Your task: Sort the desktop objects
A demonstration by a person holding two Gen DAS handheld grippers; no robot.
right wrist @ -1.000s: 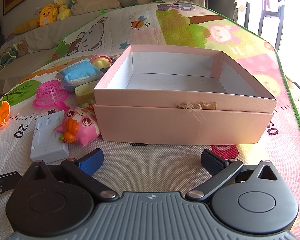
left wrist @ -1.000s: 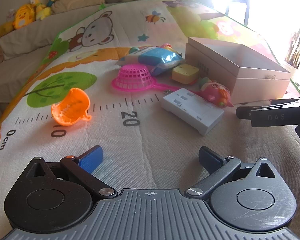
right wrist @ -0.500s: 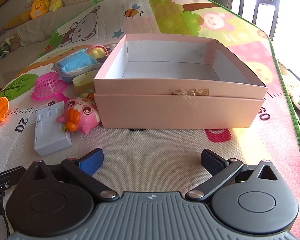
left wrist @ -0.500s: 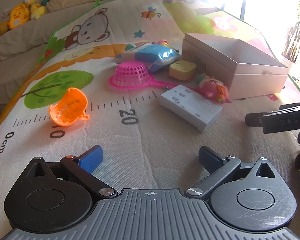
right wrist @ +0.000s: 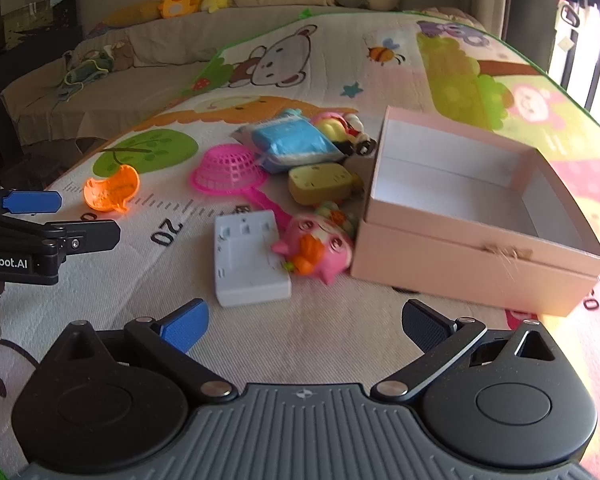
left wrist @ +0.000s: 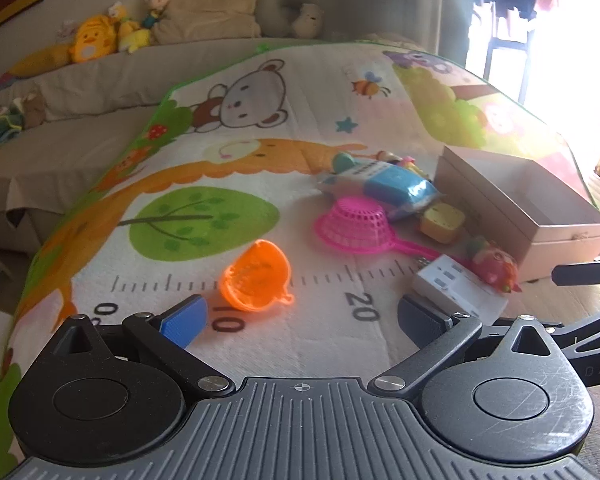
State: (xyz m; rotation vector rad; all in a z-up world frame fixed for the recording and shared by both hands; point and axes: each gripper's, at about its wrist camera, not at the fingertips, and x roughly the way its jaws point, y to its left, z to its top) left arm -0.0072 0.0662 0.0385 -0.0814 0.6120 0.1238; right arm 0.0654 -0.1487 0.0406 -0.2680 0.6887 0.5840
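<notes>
An empty pink box (right wrist: pixel 476 216) stands open on the play mat, also seen at the right as the box (left wrist: pixel 520 204). Left of it lie a pink bird toy (right wrist: pixel 320 244), a white power strip (right wrist: pixel 248 258), a yellow case (right wrist: pixel 320 178), a blue packet (right wrist: pixel 292 146), a pink strainer (right wrist: pixel 228 168) and an orange scoop (right wrist: pixel 110 188). My left gripper (left wrist: pixel 300 320) is open just short of the orange scoop (left wrist: pixel 256 276). My right gripper (right wrist: pixel 304 322) is open just short of the power strip, holding nothing.
The cartoon play mat (left wrist: pixel 236 208) with a printed ruler covers the surface. A sofa with plush toys (left wrist: pixel 92 40) and pillows runs along the back. A small toy car (right wrist: pixel 352 136) lies behind the blue packet. The left gripper's fingers (right wrist: pixel 32 202) show at the left edge of the right wrist view.
Both grippers have swung left. The left view now centres on the orange scoop; the right view has turned from the box toward the power strip and bird toy. Both stay open.
</notes>
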